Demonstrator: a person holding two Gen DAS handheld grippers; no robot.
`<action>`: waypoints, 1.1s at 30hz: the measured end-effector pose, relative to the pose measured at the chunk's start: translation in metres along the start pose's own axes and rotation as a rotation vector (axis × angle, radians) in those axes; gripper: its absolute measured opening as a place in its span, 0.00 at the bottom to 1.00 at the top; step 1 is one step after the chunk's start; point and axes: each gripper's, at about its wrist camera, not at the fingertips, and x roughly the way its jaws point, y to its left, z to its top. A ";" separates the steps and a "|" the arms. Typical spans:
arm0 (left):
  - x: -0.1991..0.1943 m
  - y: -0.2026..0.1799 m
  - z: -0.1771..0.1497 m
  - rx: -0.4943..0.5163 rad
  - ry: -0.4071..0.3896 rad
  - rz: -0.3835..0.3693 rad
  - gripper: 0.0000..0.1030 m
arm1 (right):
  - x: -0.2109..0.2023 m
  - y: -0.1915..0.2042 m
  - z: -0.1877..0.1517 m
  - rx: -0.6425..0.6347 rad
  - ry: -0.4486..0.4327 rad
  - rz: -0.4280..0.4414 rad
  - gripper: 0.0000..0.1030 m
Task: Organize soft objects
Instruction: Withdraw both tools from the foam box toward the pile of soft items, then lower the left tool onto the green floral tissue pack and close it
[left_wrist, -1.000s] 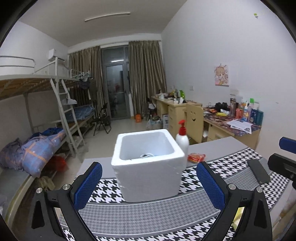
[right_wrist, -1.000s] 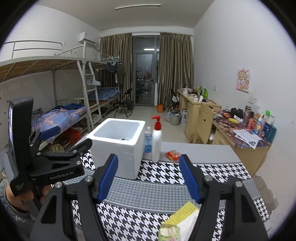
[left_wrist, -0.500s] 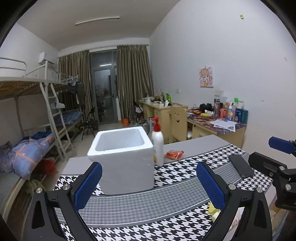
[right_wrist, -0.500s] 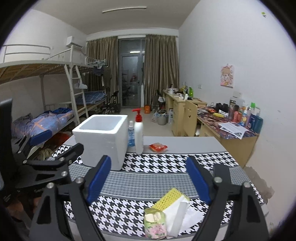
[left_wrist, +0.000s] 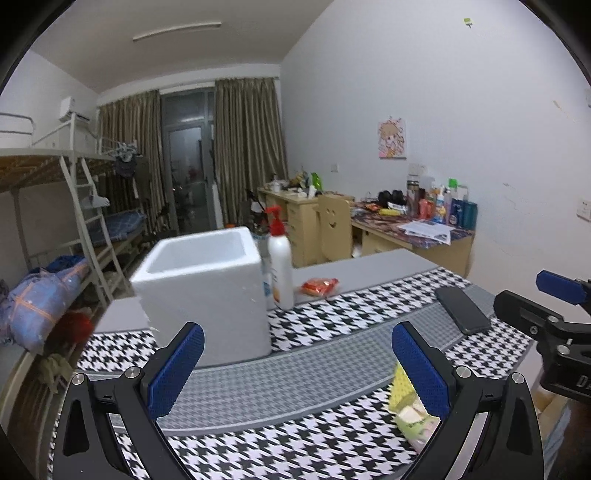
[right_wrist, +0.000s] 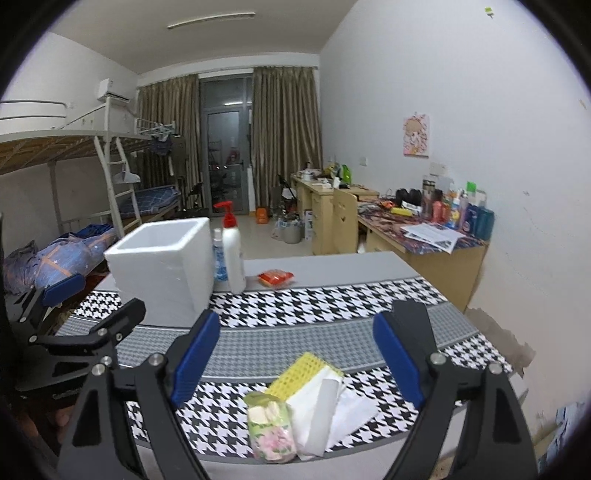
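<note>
Two tools hang over the tabletop (right_wrist: 332, 266) with their blue pads spread wide and nothing between them: the right tool (right_wrist: 295, 350) is poised above a small heap at the near edge, the left tool (left_wrist: 295, 363) is off to one side facing the white foam box (left_wrist: 207, 291). That heap is the work in hand, as I judge it: a yellow sponge (right_wrist: 299, 373), a sheet of white tissue (right_wrist: 328, 413) partly lying over it, and a green tissue packet (right_wrist: 271, 424) touching both, all close to the tabletop's front rim. Several things could spoil a grab from here. Because the three pieces overlap, closing on one may drag the others along or nudge the packet off the near edge. Thin tissue will probably crumple or slip out of pads set this wide, and a squeeze too high on the sponge would only compress it and let it spring free. If the box is the destination, it stands well apart at the far left, with a pump bottle (right_wrist: 232, 251) just beside its right wall, so a careless carry could tip that bottle. A dark phone (left_wrist: 461, 310) lies near the right tool's side of the tabletop, another thing to avoid sweeping
</note>
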 end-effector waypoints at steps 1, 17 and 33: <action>0.001 -0.004 -0.002 0.006 0.002 -0.006 0.99 | 0.001 -0.002 -0.002 0.003 0.006 -0.004 0.86; 0.030 -0.034 -0.032 0.017 0.144 -0.121 0.99 | 0.013 -0.031 -0.031 0.043 0.076 -0.088 0.86; 0.057 -0.061 -0.063 0.007 0.298 -0.205 0.99 | 0.032 -0.052 -0.053 0.049 0.153 -0.127 0.86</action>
